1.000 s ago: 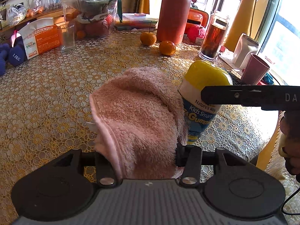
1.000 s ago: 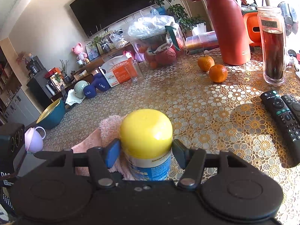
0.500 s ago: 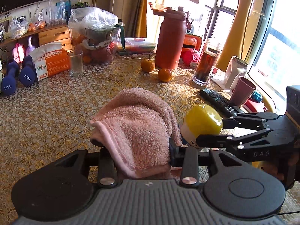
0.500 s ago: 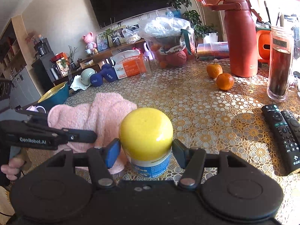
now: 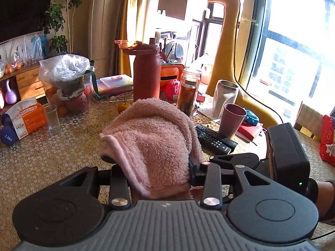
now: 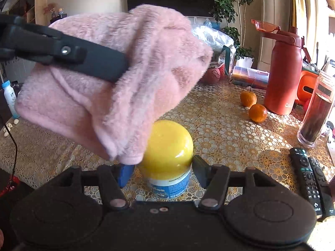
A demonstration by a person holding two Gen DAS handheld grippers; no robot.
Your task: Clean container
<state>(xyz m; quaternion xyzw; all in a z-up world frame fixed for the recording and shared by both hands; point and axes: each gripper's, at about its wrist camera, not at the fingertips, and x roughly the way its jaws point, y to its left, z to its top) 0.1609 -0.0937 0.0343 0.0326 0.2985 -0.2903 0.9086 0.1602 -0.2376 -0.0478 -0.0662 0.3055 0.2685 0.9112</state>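
The right tongs (image 6: pixel 163 172) are gripping the yellow-capped container (image 6: pixel 167 159) by its sides, closed against it and keeping it upright over the desk (image 6: pixel 230 133); its blue label is too small to read. The left tongs (image 5: pixel 155 167) are clamping the pink towel (image 5: pixel 152 142), which is draping above and left of the cap, its lower edge touching the cap. Beyond the left tongs, a dumbbell (image 5: pixel 8 135) is reading "1.5KG" and an orange box (image 5: pixel 25 117) "KALSIN". Remotes (image 6: pixel 312 179) are lying right of the right tongs.
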